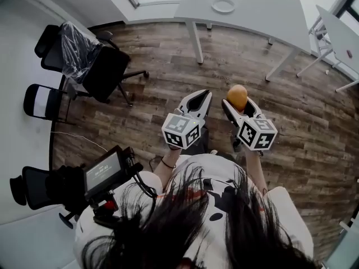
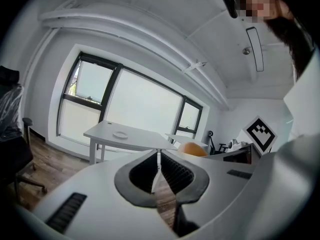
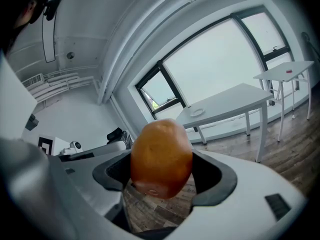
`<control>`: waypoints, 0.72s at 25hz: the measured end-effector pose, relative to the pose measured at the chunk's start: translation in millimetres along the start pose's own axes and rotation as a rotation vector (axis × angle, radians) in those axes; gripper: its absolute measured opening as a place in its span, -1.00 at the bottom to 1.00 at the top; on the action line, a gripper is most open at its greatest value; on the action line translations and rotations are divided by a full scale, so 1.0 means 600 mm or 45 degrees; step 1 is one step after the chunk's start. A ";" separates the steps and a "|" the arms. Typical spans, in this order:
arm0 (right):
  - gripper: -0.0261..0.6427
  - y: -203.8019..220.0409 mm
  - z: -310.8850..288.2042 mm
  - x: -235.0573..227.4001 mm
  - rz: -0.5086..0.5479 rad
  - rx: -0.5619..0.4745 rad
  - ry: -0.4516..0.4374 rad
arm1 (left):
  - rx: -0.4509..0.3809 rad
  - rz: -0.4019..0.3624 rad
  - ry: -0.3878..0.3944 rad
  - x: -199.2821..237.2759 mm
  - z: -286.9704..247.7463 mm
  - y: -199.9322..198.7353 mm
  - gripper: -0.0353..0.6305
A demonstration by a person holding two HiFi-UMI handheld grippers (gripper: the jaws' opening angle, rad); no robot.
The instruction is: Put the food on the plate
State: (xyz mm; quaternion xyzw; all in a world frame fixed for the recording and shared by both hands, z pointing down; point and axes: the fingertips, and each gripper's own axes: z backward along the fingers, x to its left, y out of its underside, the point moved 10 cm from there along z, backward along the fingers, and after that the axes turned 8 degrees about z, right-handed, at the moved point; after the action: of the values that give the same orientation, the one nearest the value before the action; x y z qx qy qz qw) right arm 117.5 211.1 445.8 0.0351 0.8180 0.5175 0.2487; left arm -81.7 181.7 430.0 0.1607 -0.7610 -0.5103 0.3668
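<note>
Right hand-held gripper (image 1: 239, 104) on my end is clamped around the food (image 3: 161, 156), an orange-brown rounded lump, up in the air over the wood floor (image 1: 168, 55). Left hand-held gripper (image 2: 158, 159) has its jaws pressed together, nothing between them. The plate (image 1: 223, 5) sits on the white bench (image 1: 263, 21), well apart from both grippers.

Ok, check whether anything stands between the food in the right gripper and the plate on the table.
Nothing visible does. The right gripper has its jaws shut on the food; only bare wooden floor lies between it and the plate on the grey table ahead. The left gripper, shut and empty, sits beside it.
</note>
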 end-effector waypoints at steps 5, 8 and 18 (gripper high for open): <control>0.17 -0.051 -0.086 -0.001 0.008 0.008 0.009 | -0.012 0.003 0.023 0.074 -0.050 -0.063 -0.88; 0.17 -0.077 -0.141 0.005 0.016 0.016 0.008 | -0.023 0.012 0.030 0.124 -0.073 -0.098 -0.88; 0.17 -0.158 -0.296 0.010 0.005 -0.001 0.060 | -0.022 0.016 0.100 0.269 -0.146 -0.194 -0.88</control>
State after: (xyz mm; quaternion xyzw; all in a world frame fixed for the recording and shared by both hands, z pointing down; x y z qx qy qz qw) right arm 52.6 21.8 422.4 0.0244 0.8235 0.5189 0.2282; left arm -142.9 -25.9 407.6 0.1727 -0.7425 -0.5079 0.4011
